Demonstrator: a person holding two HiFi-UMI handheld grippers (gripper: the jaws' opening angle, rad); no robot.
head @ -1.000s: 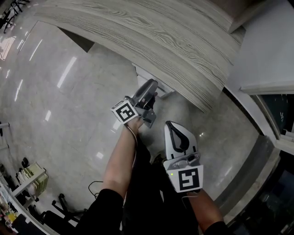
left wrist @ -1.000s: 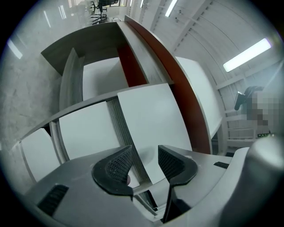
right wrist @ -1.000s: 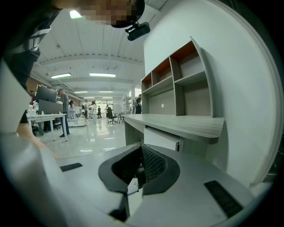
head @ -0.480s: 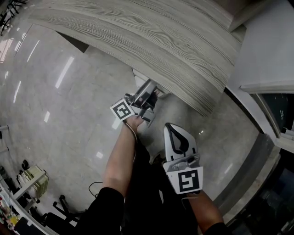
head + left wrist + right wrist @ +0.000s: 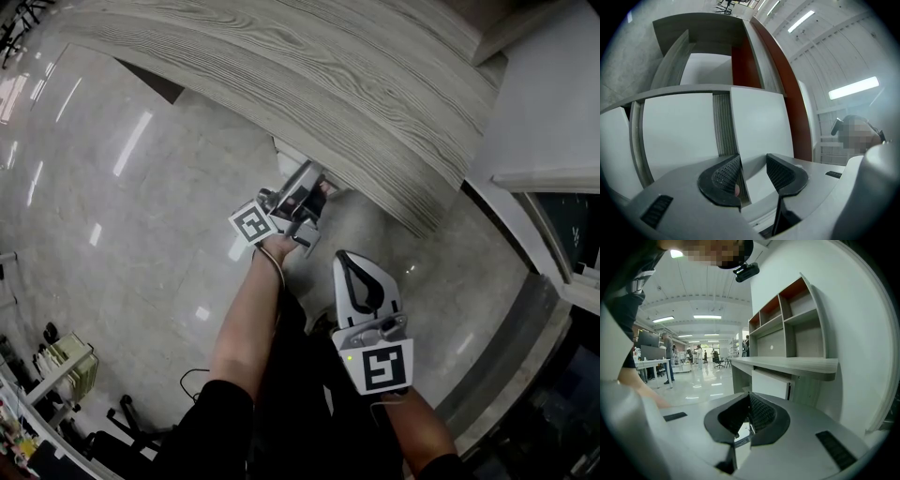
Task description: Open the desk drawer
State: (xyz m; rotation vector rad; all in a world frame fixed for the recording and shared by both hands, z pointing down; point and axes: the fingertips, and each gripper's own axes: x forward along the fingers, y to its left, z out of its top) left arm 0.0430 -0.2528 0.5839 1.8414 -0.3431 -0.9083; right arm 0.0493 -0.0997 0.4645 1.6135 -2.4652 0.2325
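The white drawer [image 5: 293,156] sits under the wood-grain desk top [image 5: 328,75]. My left gripper [image 5: 315,188] reaches up beneath the desk edge to it. In the left gripper view the white drawer front [image 5: 759,122] fills the middle. Its edge runs down between the jaws of the left gripper [image 5: 753,171], which are closing; a gap still shows beside the right pad [image 5: 780,173]. My right gripper [image 5: 348,258] hangs back below the desk, shut and empty. In the right gripper view the right gripper [image 5: 750,411] faces the drawer [image 5: 771,383] from a distance.
Glossy grey floor [image 5: 141,234] spreads to the left. A white wall panel [image 5: 553,103] stands at the right. Open shelves [image 5: 787,319] rise above the desk. A cart [image 5: 66,361] and cables lie at the lower left. People stand far off in the hall.
My left gripper has rolled and tipped upward a little at the drawer, staying close to it. The right gripper has kept still.
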